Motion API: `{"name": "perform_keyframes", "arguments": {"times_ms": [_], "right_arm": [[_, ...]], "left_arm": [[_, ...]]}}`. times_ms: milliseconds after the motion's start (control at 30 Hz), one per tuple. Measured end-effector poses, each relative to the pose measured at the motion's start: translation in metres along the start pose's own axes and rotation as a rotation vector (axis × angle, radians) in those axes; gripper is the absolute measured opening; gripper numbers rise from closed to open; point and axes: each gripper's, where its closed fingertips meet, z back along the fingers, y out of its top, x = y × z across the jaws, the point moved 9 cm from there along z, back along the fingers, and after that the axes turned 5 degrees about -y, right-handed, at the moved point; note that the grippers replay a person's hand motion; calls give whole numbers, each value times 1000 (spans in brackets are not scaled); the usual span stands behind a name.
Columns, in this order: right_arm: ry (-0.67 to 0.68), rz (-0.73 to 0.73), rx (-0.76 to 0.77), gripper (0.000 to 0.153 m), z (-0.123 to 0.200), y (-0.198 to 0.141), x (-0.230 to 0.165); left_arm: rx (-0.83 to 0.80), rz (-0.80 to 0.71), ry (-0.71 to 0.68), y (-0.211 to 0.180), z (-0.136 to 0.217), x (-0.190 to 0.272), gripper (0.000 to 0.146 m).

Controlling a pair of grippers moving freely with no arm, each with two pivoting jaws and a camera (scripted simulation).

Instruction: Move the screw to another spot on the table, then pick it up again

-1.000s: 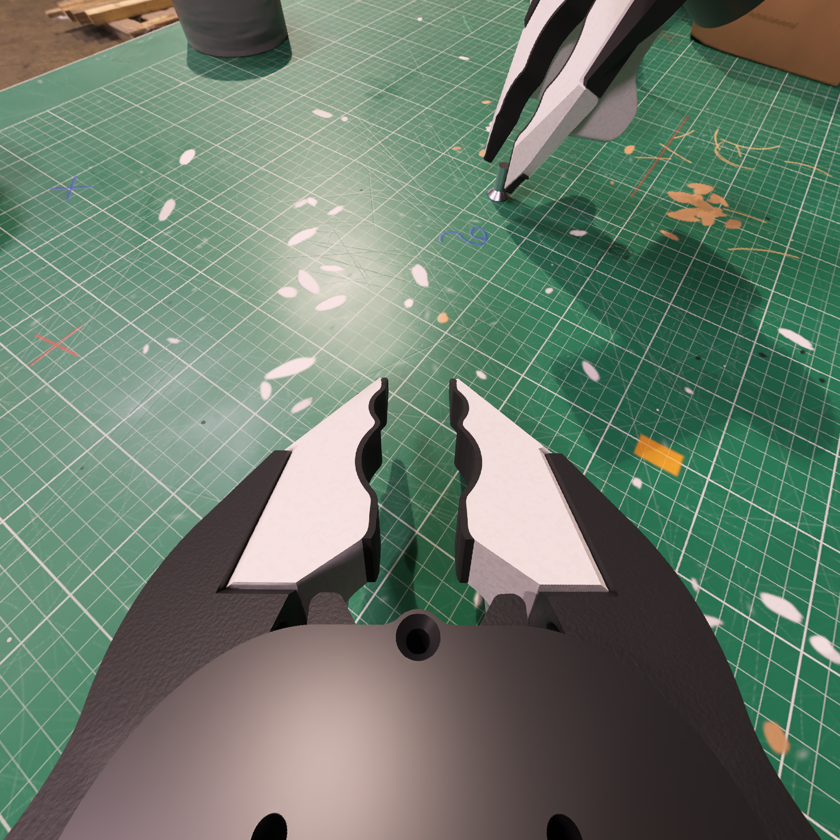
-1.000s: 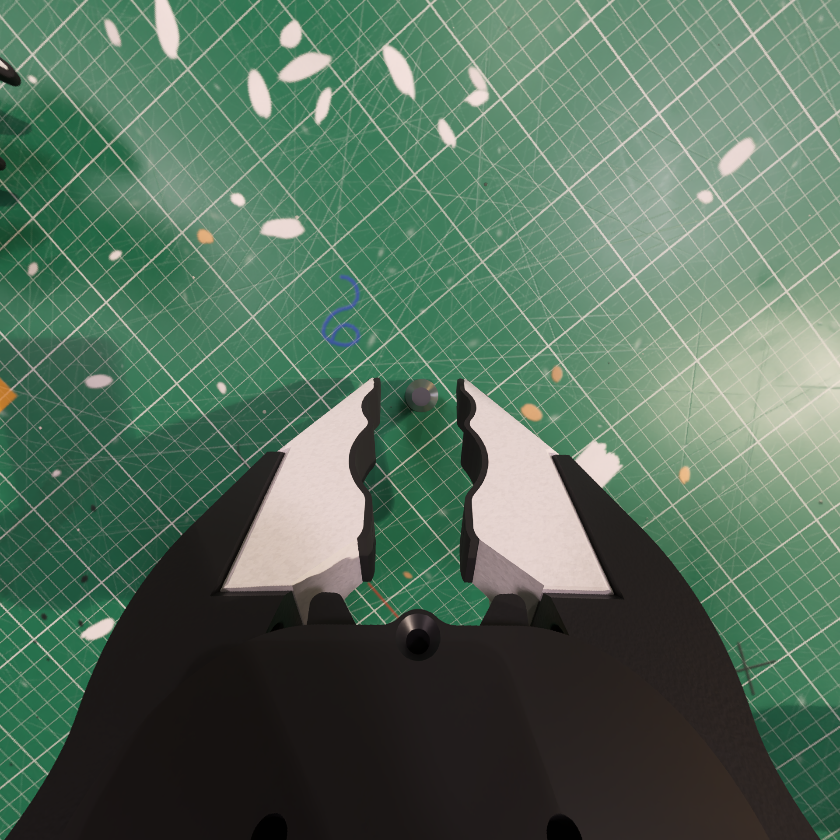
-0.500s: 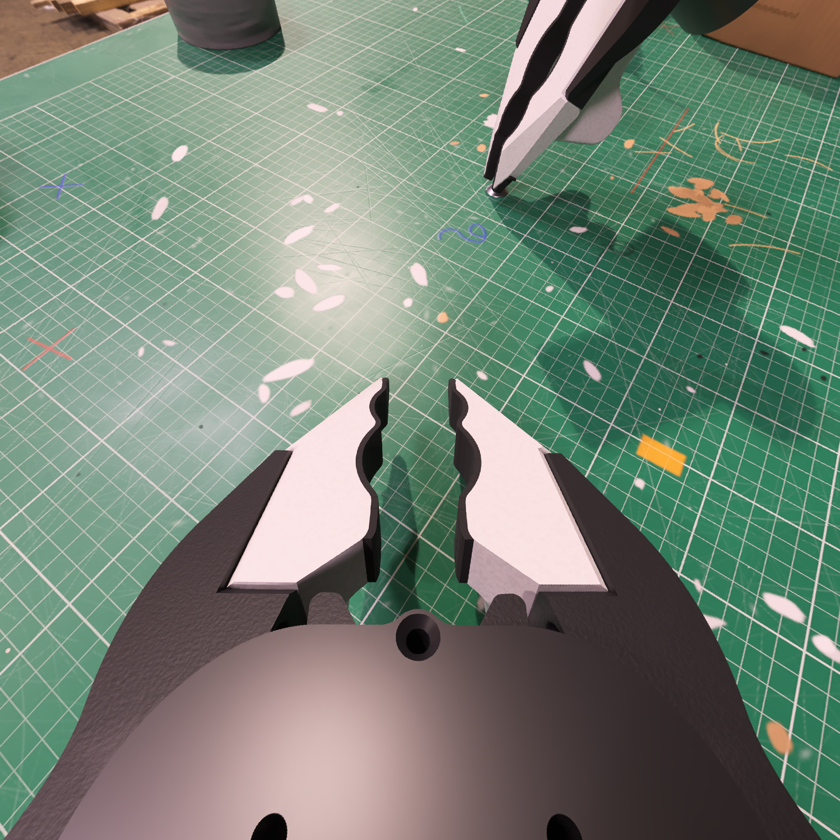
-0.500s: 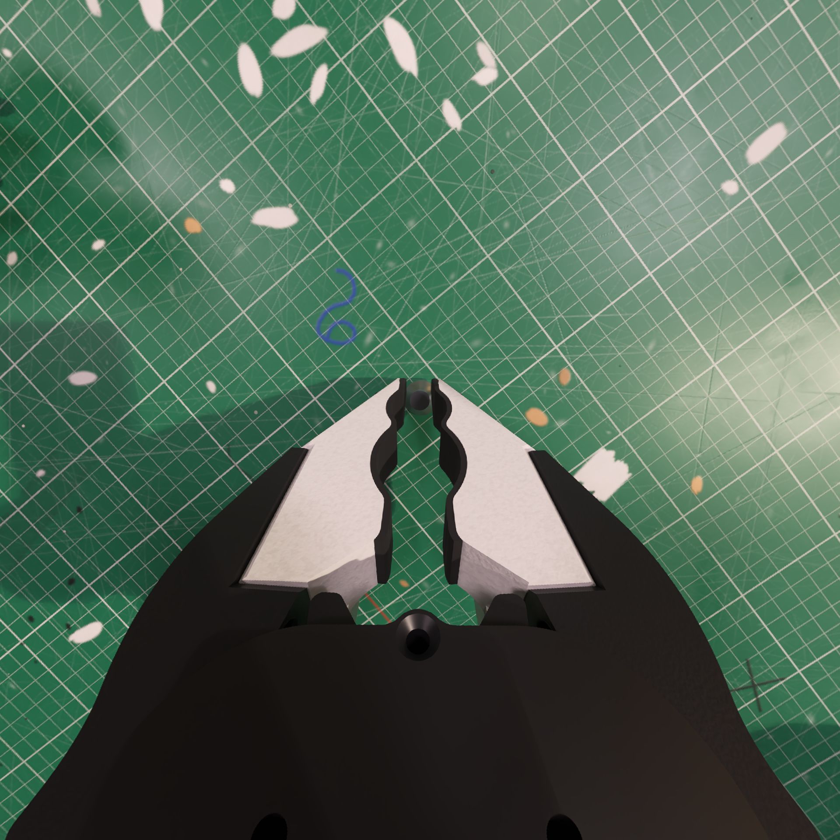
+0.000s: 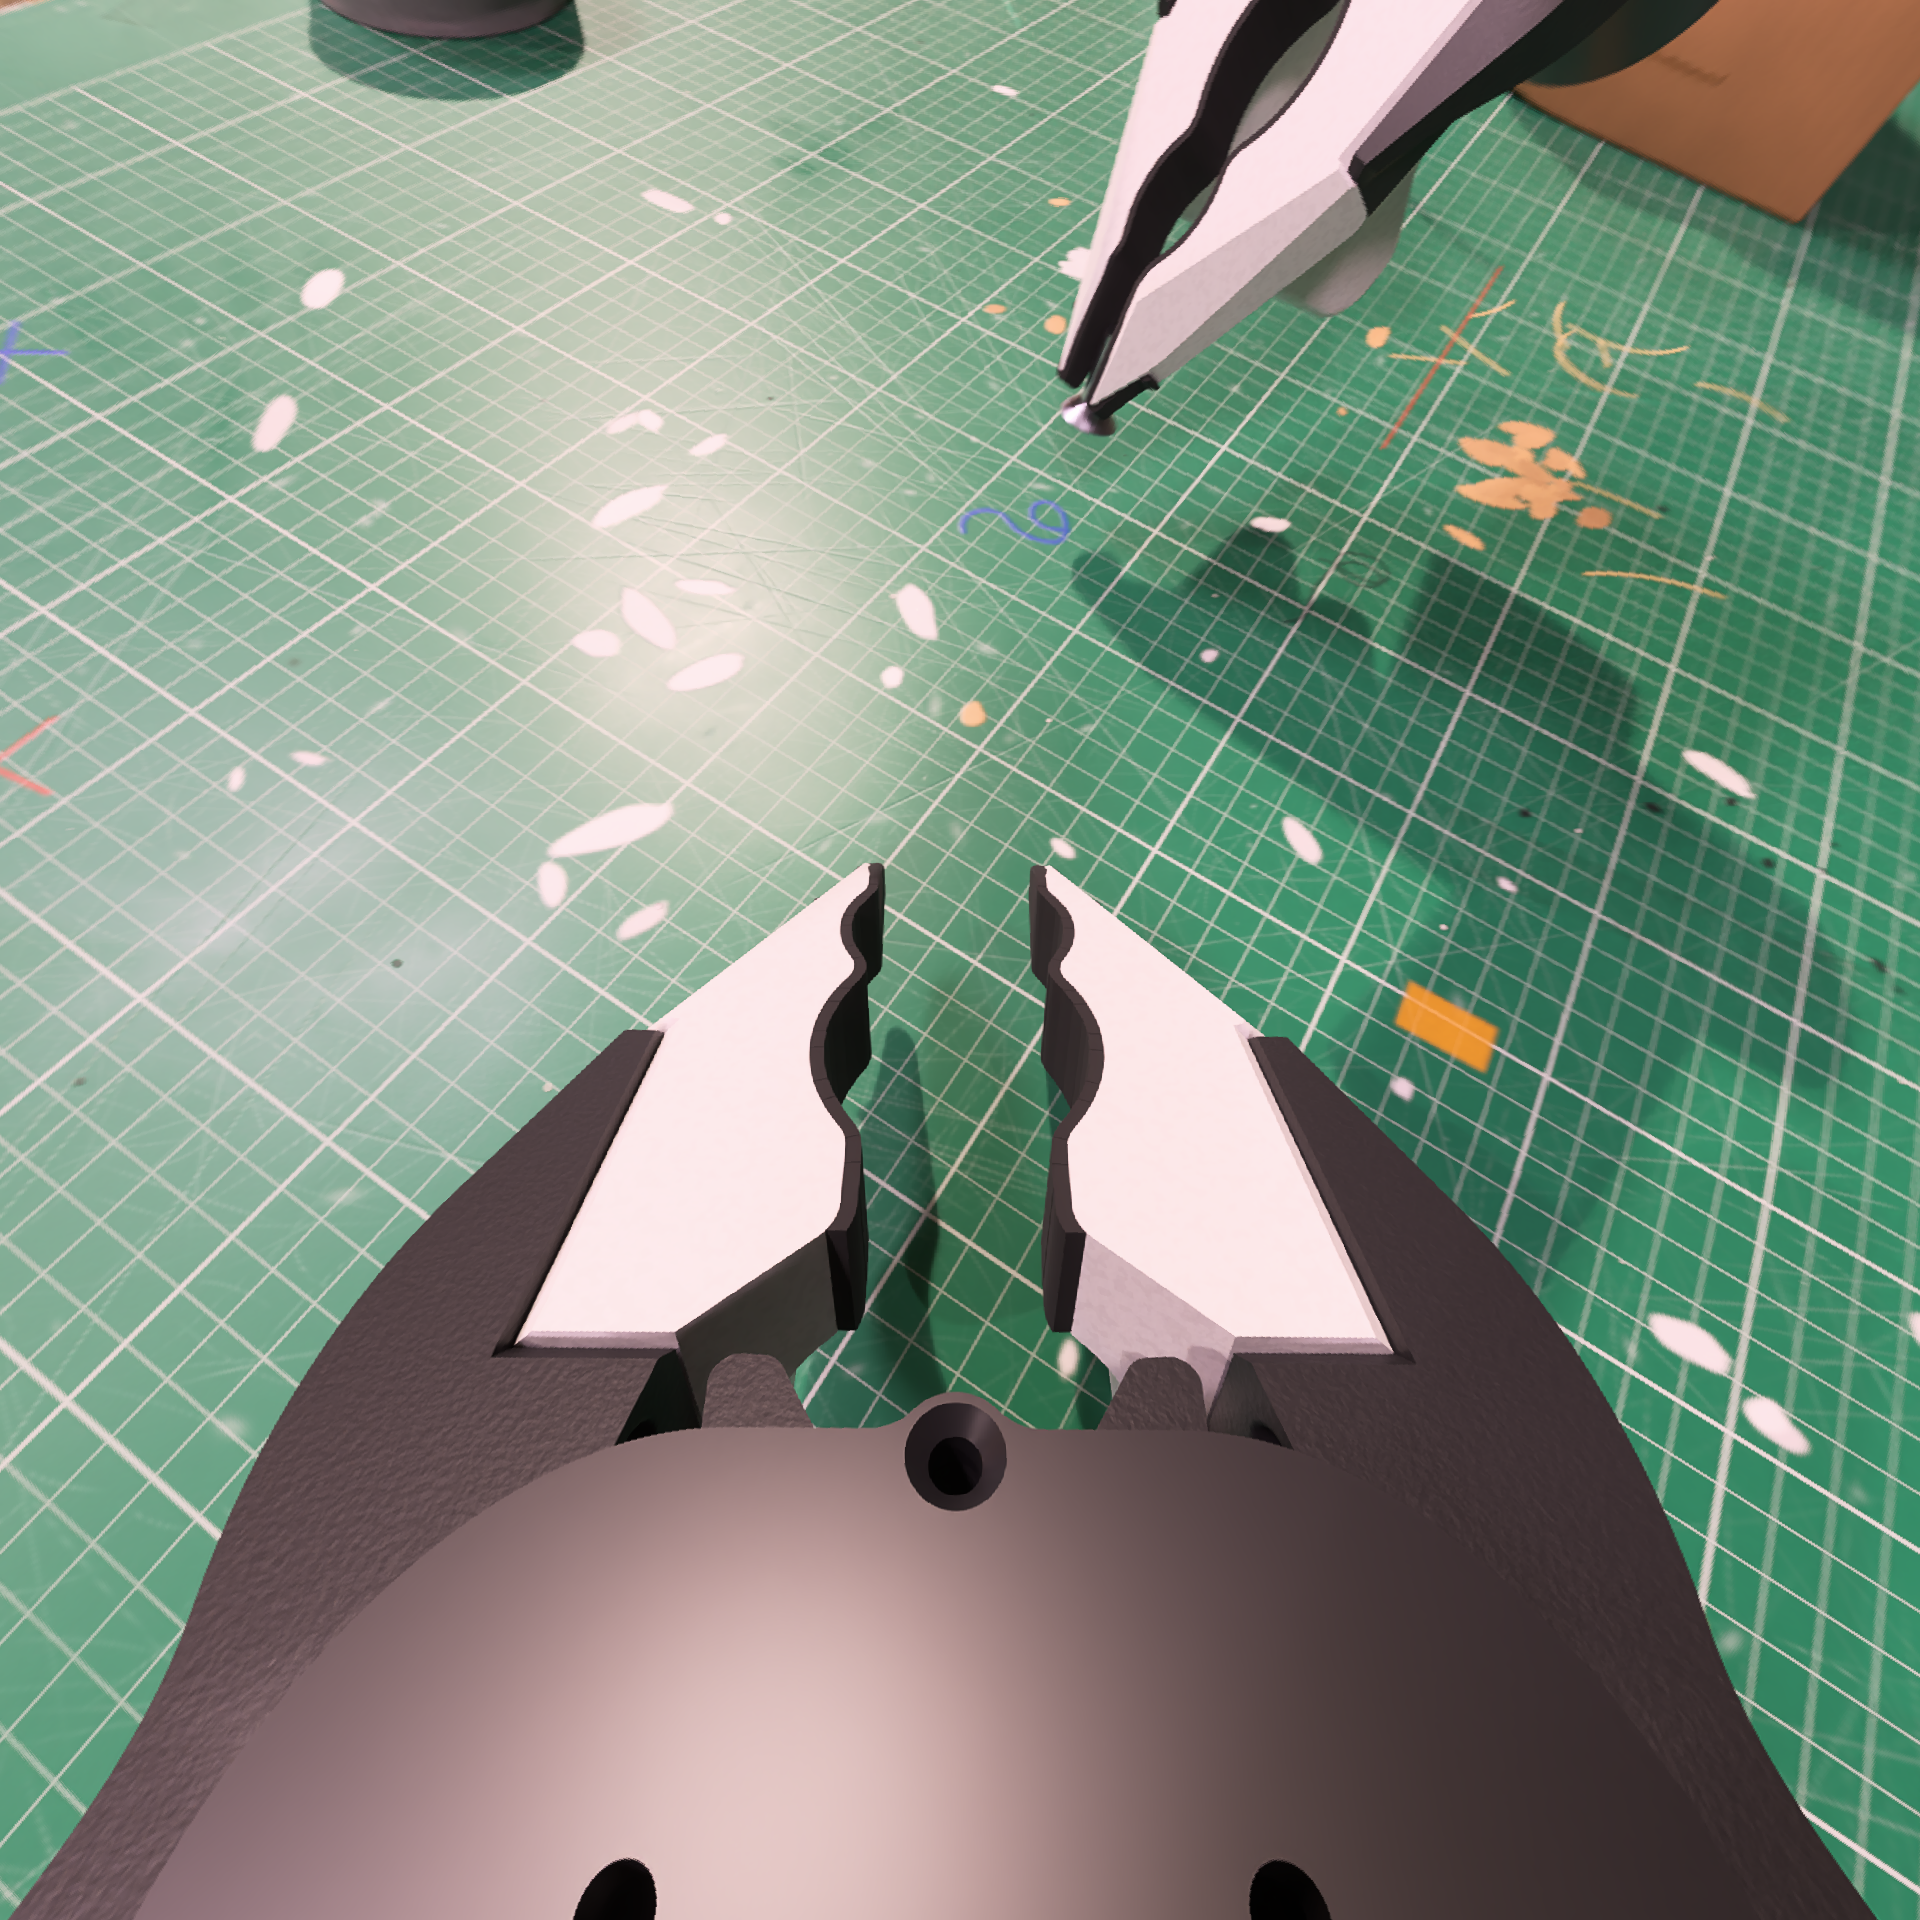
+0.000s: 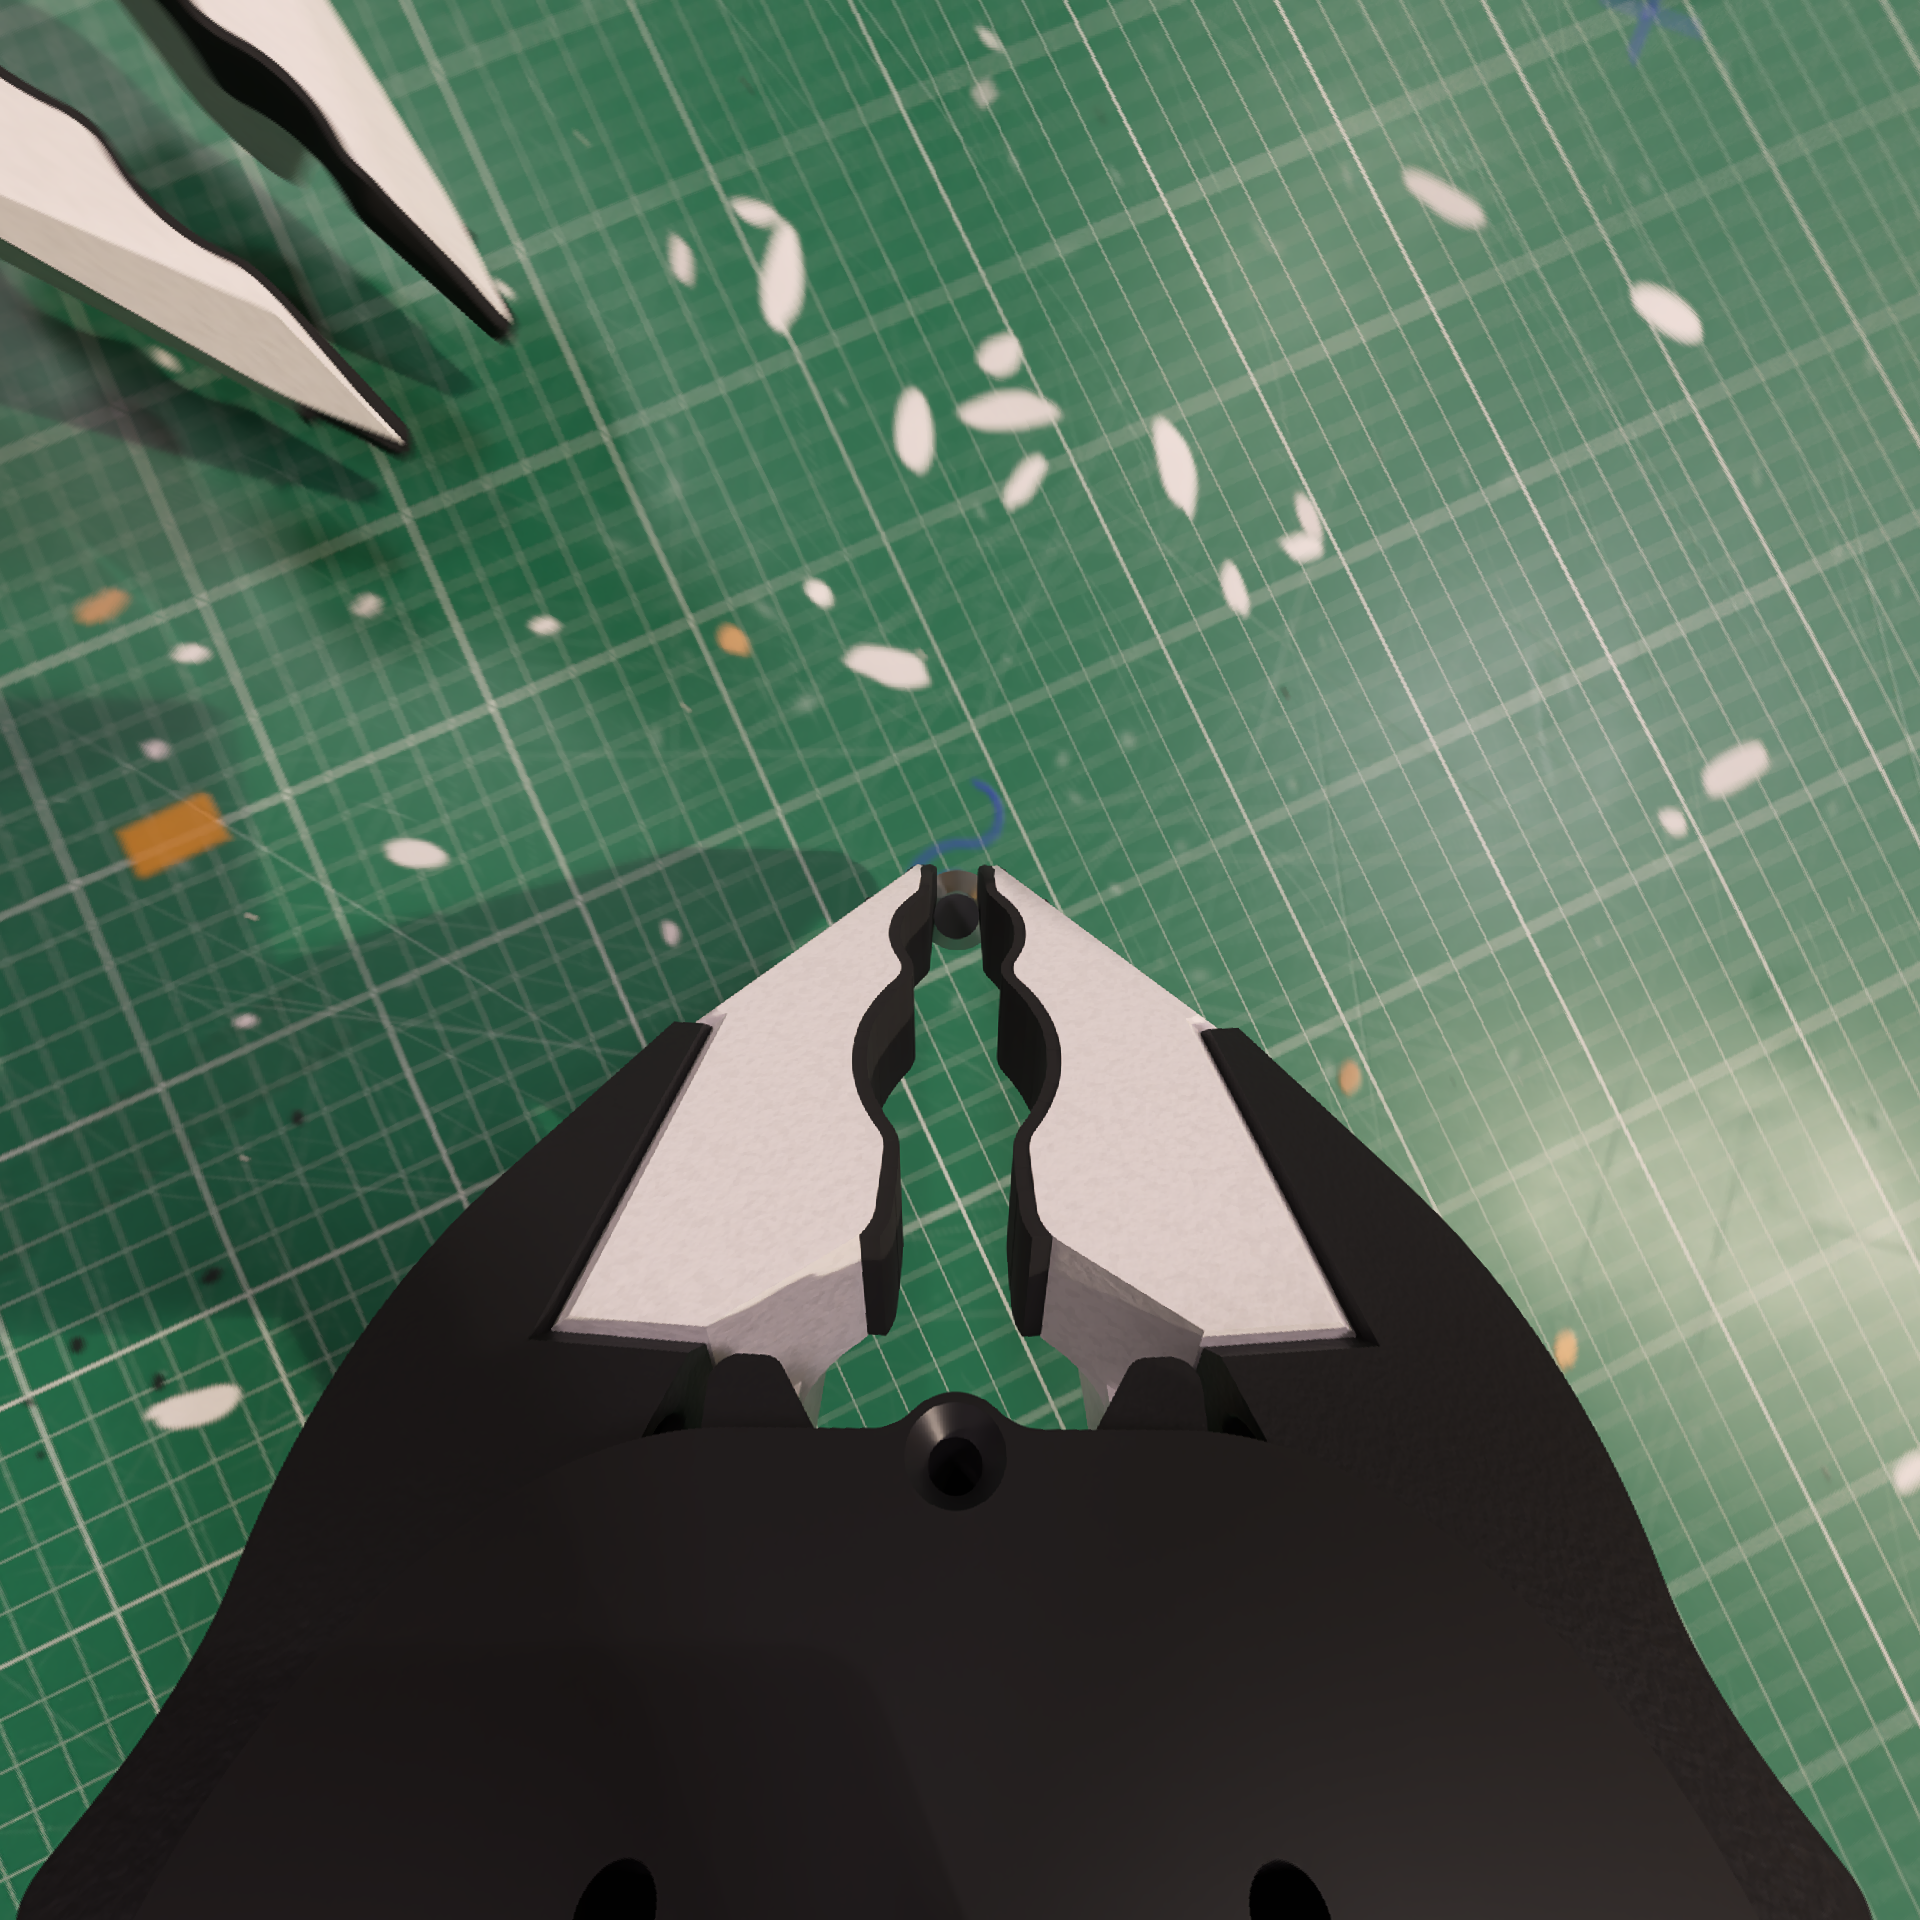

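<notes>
the right gripper (image 6: 957, 876) has its two fingertips clenched on the screw (image 6: 956, 914), which sits pinched at the very tip of the jaws with its shaft running up between them. in the left wrist view the same gripper (image 5: 1103, 382) comes down steeply from the far right side, and the screw (image 5: 1088, 415) hangs below its tips, head downward, clear of the green cutting mat (image 5: 416, 1039); the gripper's shadow falls well apart from it, nearer and to the right, so the screw is lifted off the surface.

the left gripper (image 5: 956, 883) hovers low over the near middle of the mat with its fingers released, a clear gap between the jaws and nothing in it. from the right wrist view its two white fingers (image 6: 249, 343) show at the upper left, also spread apart.

just nearer than the held screw there is a blue pen squiggle (image 5: 1013, 520) on the mat. white paint flecks (image 5: 644, 613) scatter across the middle, tan splotches (image 5: 1527, 483) lie toward the right edge, and a small orange rectangle (image 5: 1446, 1027) sits near the right side. at the far left edge stands a dark grey cylindrical container (image 5: 436, 12), only its base in view, and at the far right corner a brown cardboard box (image 5: 1714, 114).
</notes>
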Motion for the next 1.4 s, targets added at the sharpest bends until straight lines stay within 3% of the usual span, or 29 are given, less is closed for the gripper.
{"name": "perform_keyframes", "arguments": {"times_ms": [233,567,1067,1400], "right_arm": [[155,79,91,8,-9,20,-27],[311,171,77,8,-45,42,-55],[374,180,92,8,-57,40,-53],[388,158,126,8,-56,39,-51]], "left_arm": [[25,97,-175,0,8,2,39],[-52,42,-215,-3,-7,7,45],[-194,148,-429,18,-12,-7,72],[-265,110,-509,23,-23,-4,74]]}}
